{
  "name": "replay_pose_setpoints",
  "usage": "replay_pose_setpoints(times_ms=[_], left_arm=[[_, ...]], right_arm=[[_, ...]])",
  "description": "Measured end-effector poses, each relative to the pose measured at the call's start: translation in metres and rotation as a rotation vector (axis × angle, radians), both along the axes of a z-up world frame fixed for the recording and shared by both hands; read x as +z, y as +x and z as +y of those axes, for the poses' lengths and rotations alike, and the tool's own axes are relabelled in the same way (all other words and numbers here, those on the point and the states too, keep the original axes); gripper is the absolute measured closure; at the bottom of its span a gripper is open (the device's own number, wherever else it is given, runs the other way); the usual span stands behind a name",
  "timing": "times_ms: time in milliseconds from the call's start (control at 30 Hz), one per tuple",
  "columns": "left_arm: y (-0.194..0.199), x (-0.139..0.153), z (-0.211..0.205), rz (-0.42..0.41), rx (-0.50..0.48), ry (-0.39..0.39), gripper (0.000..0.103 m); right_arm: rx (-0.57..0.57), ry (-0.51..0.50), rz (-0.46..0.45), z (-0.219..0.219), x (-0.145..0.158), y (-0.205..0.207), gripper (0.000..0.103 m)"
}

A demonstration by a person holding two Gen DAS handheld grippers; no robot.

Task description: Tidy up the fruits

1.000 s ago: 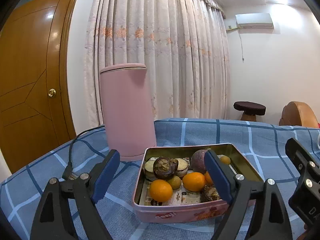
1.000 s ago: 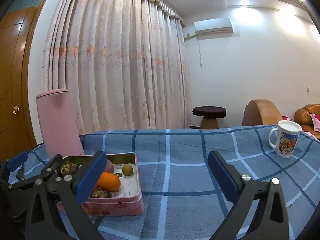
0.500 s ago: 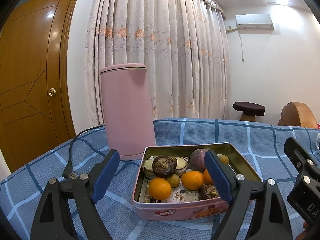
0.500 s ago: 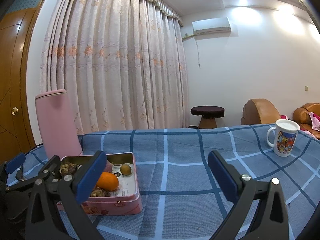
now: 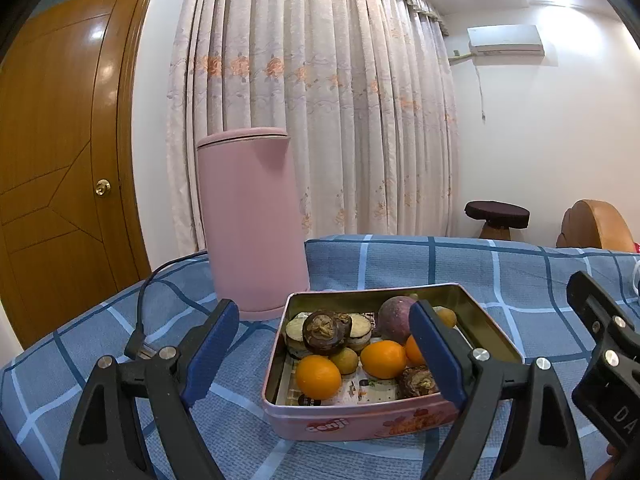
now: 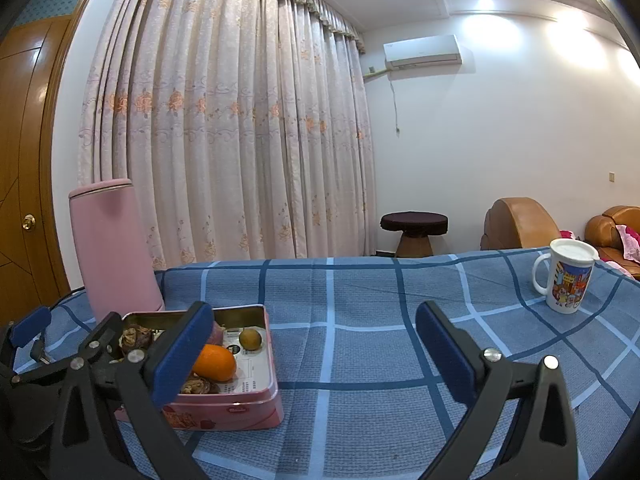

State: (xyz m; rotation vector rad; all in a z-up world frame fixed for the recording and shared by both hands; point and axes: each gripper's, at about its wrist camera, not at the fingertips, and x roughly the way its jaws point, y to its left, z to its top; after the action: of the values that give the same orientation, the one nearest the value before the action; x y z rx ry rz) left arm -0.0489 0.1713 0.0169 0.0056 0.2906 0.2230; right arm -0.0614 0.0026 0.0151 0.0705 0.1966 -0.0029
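Observation:
A pink tin box (image 5: 360, 420) (image 6: 240, 414) sits on the blue checked tablecloth, holding oranges (image 5: 318, 377) (image 6: 214, 362), dark mangosteens (image 5: 326, 332), a purple round fruit (image 5: 396, 316) and small yellow-green fruits (image 6: 250, 339). My left gripper (image 5: 324, 350) is open and hovers just in front of the tin, its right finger overlapping the tin's right half. My right gripper (image 6: 316, 354) is open and empty over bare cloth to the right of the tin; its left finger overlaps the tin's front.
A tall pink kettle (image 5: 252, 220) (image 6: 114, 248) stands behind the tin, its black cord (image 5: 140, 320) trailing left. A white printed mug (image 6: 566, 280) stands at the far right of the table. Curtain, wooden door, stool and sofa lie beyond.
Both grippers have drawn back slightly from the tin, so it sits a little lower and farther in both views. Both stay open. The fruits have not moved.

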Motion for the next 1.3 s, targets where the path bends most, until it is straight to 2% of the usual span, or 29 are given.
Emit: replay_pose_setpoints(times_ms=[500,767,1300], left_arm=[[0.0014,-0.0001,-0.0010,0.005,0.002,0.002,0.015],[0.0039,-0.0010,-0.0043,0.018,-0.003,0.032,0.015],[0.0061,-0.0008,-0.0028,0.013,-0.023,0.018,0.015]], right_arm=[[-0.001,-0.001,0.002,-0.0002,-0.0002,-0.0002,0.000],[-0.002,0.000,0.002,-0.0011,-0.0005,-0.0007,0.000],[-0.003,-0.001,0.005,-0.0018,-0.0019,-0.0014,0.000]])
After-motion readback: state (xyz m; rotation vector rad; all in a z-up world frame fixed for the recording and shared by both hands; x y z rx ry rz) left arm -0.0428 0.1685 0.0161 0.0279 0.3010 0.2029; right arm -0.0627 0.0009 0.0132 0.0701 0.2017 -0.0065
